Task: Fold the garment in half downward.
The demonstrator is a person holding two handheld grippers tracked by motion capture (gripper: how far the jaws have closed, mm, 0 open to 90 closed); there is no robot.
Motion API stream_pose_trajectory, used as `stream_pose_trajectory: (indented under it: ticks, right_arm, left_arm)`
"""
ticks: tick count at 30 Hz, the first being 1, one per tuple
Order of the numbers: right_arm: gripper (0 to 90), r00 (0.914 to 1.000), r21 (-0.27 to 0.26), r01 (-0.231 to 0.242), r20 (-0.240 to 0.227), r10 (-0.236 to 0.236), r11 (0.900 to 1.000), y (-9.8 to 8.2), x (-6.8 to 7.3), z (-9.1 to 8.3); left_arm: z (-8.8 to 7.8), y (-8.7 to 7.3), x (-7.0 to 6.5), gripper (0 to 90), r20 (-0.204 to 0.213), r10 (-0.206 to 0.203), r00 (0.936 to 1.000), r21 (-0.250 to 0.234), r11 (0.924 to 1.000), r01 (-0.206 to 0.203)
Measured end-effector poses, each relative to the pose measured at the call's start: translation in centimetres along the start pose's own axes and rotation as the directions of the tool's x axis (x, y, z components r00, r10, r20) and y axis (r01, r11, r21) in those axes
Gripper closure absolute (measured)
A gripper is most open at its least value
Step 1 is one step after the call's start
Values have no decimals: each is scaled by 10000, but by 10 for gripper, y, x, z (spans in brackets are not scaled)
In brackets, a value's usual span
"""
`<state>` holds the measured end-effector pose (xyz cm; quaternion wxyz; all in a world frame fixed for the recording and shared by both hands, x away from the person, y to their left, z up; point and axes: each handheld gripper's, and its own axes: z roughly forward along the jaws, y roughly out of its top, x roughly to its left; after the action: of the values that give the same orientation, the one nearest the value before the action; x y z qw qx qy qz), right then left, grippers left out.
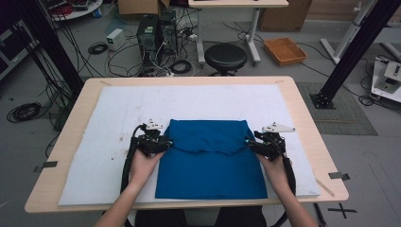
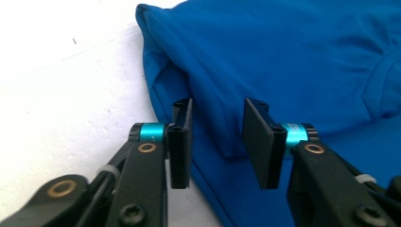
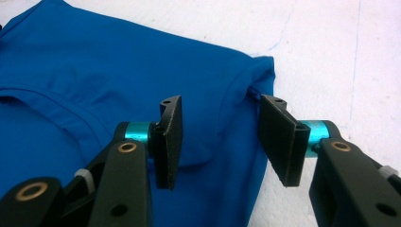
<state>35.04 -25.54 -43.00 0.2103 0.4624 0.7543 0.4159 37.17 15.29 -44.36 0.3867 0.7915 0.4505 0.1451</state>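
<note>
on the white pad (image 1: 94,142) covering the wooden table (image 1: 61,156), a blue garment (image 1: 210,161) lies folded, centre to 6 o'clock of the pad in the high view. its upper half is doubled down over the lower; the overlapping hem makes a wavy line across the middle.

left gripper (image 1: 158,143) sits at the cloth's 9 o'clock edge, right gripper (image 1: 257,144) at its 3 o'clock edge, each level with the folded-over layer's bottom corner. a hand (image 1: 144,165) and a second hand (image 1: 274,168) hold them; forearms are cut off by the bottom of the frame.

left gripper view: left gripper (image 2: 217,142) released, jaws parted, a folded corner of the garment (image 2: 283,56) lying in the gap. pads not pressing on it.

right gripper view: right gripper (image 3: 222,146) likewise unclenched, the fold's edge of the garment (image 3: 94,75) between the jaws, daylight on both sides.

hard to make out: how many layers sit in each fold, and what kind of garment it is. a seam or neckline curve shows at 9 o'clock in the right gripper view, partly behind the jaw arm. under-layer shadowed.
</note>
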Motion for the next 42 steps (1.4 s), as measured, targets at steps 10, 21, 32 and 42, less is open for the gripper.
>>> stream_pose_trajectory:
  ticks: [10,21,32,42]
  right_arm:
    - [582,9983,192,-574,-90,576,9982,-2,1,1]
    - [664,9926,1075,-1185,-127,1206,9871,-8,0,13]
    - [876,9965,656,-695,-413,723,9954,-2,4,1]
    - [875,9942,692,-434,-951,499,9967,-5,13,-30]
  left_arm:
    - [-1,2,-6,852,102,346,9993,-57,9994,-345]
    - [-6,5,-8,855,199,364,9991,-240,9991,-359]
    - [-17,9,-13,864,470,529,9975,-514,9974,-504]
    - [-51,1,-24,864,1559,338,9872,-703,9973,-231]
